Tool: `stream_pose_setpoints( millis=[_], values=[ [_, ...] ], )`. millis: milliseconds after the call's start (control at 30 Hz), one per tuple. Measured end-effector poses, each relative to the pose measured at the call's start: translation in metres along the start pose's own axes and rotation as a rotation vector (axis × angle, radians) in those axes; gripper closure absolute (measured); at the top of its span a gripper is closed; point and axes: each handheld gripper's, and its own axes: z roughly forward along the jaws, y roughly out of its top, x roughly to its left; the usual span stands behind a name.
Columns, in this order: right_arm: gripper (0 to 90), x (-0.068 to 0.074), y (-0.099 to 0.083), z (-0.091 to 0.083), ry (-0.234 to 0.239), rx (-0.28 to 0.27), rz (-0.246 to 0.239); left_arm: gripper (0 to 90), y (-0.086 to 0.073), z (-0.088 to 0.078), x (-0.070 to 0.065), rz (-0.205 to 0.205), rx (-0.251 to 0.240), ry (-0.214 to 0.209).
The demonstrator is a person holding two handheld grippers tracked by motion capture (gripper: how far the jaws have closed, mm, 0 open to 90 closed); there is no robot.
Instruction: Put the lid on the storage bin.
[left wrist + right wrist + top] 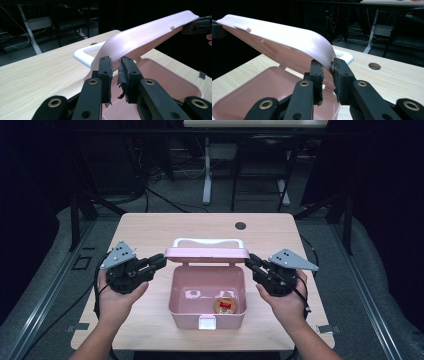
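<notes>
Two grippers clamp the pink lid point(207, 253) at centre frame: left gripper point(159, 263) pinches its left edge, right gripper point(251, 261) its right edge. The lid stands raised over the open pink box point(176, 295) on the table point(150, 227); a small round item point(225, 305) lies inside.

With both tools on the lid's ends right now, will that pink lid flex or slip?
The lid looks like thin, glossy moulded plastic, so probably light and slightly bendy. Left tool and right tool pinch only its edges, so it may slip. The box seems light enough to shift.
</notes>
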Motion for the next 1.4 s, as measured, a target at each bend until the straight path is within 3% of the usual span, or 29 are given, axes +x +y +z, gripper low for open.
stream_pose_setpoints(
  millis=[433,633,1133,1400],
  values=[
    [77.8,0.001,-0.005,-0.003,0.010,0.004,0.013,83.6,-0.006,-0.016,-0.009,0.010,0.019,-0.030],
    [77.5,0.002,-0.008,-0.005,0.015,0.002,0.013,89.7,-0.011,-0.010,-0.010,0.003,0.057,-0.052],
    [77.9,0.002,-0.030,-0.009,0.035,0.034,0.032,89.8,-0.017,-0.004,-0.013,-0.012,0.051,-0.071],
    [77.3,-0.007,-0.044,-0.010,0.025,0.055,0.055,89.7,-0.023,-0.005,-0.014,-0.018,0.053,-0.091]
  ],
)
